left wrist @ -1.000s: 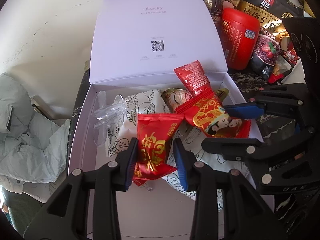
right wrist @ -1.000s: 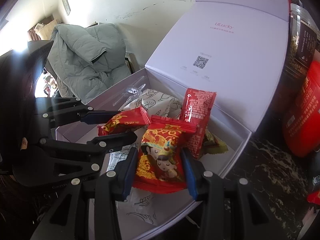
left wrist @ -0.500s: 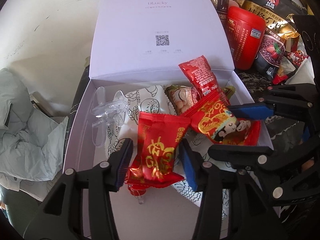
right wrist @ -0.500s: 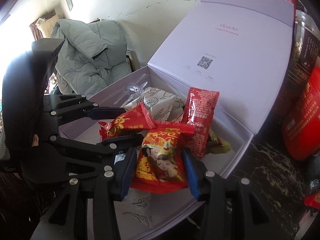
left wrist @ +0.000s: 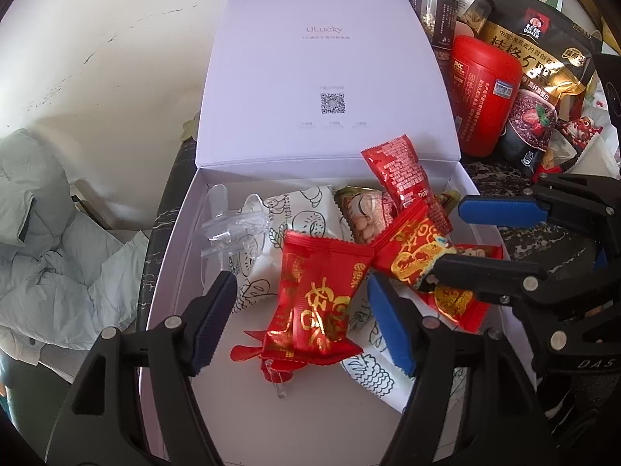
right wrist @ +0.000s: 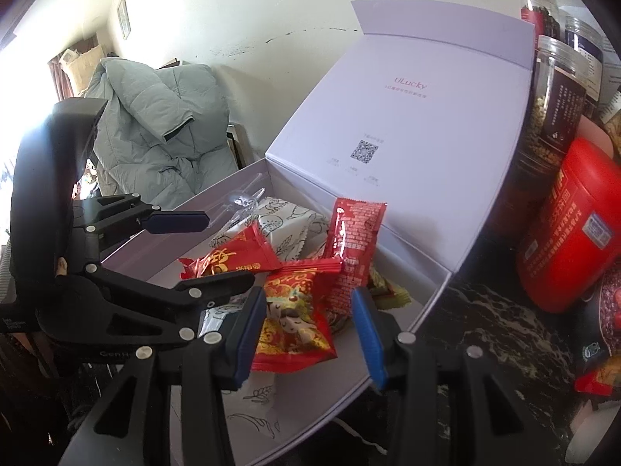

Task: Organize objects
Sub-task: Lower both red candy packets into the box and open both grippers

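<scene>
Over the open box (left wrist: 174,272), seen from the left wrist, the left gripper (left wrist: 302,310) now stands spread wide; a second ago its pads nearly pinched the gold-lettered packet (left wrist: 318,303), which now lies loose on the heap inside. The right gripper (left wrist: 462,237) reaches in from the right, released too, its lower finger across the figure packet (left wrist: 411,252). Both snacks look delivered, so I judge this placing step done. This view alone shows the clear plastic piece (left wrist: 233,229) plainly and the oats bag (left wrist: 543,58) behind.

From the right wrist, the right gripper (right wrist: 308,326) gapes around the figure packet (right wrist: 291,318) without touching it. Only here do the packet's printed faces and the grey jacket (right wrist: 155,124) show.
</scene>
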`<move>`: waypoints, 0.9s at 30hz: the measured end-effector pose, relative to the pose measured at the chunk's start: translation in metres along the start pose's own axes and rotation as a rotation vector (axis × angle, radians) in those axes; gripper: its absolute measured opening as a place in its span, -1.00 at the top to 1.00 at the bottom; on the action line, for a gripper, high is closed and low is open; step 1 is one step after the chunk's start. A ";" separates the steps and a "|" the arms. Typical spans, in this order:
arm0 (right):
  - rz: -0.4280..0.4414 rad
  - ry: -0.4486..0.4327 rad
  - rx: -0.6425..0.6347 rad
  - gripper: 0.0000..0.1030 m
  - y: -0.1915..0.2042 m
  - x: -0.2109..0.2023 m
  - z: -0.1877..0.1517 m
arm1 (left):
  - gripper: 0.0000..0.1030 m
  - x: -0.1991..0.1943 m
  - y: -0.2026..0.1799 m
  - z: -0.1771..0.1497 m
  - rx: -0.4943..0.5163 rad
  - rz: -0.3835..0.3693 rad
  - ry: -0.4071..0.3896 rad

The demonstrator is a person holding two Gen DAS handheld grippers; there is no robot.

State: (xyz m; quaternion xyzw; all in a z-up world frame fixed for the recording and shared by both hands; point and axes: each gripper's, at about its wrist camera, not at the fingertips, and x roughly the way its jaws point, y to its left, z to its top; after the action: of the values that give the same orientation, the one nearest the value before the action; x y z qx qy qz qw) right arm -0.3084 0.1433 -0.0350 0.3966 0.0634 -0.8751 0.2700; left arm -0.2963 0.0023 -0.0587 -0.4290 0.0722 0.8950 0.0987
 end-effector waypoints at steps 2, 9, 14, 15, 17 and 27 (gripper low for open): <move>0.007 0.008 0.002 0.41 -0.001 0.000 0.000 | -0.40 -0.003 0.002 0.001 -0.009 0.022 -0.008; -0.006 0.009 -0.024 0.39 0.005 -0.002 -0.002 | -0.47 -0.020 0.010 0.001 -0.036 0.019 -0.071; -0.026 -0.016 -0.008 -0.09 0.003 -0.006 -0.002 | -0.56 -0.023 0.014 0.001 -0.042 0.010 -0.078; -0.027 -0.020 -0.006 -0.15 0.002 -0.008 -0.002 | -0.56 -0.024 0.014 0.000 -0.044 0.007 -0.084; -0.039 -0.021 -0.008 -0.22 0.003 -0.011 -0.002 | -0.56 -0.027 0.015 -0.003 -0.058 0.000 -0.102; -0.107 -0.069 0.010 -0.65 0.004 -0.033 -0.008 | -0.69 -0.038 0.011 -0.009 -0.084 -0.007 -0.111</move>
State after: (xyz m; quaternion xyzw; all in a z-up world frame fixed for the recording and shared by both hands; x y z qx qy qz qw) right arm -0.2837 0.1562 -0.0160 0.3634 0.0709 -0.9018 0.2228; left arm -0.2684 -0.0152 -0.0340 -0.3826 0.0274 0.9193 0.0877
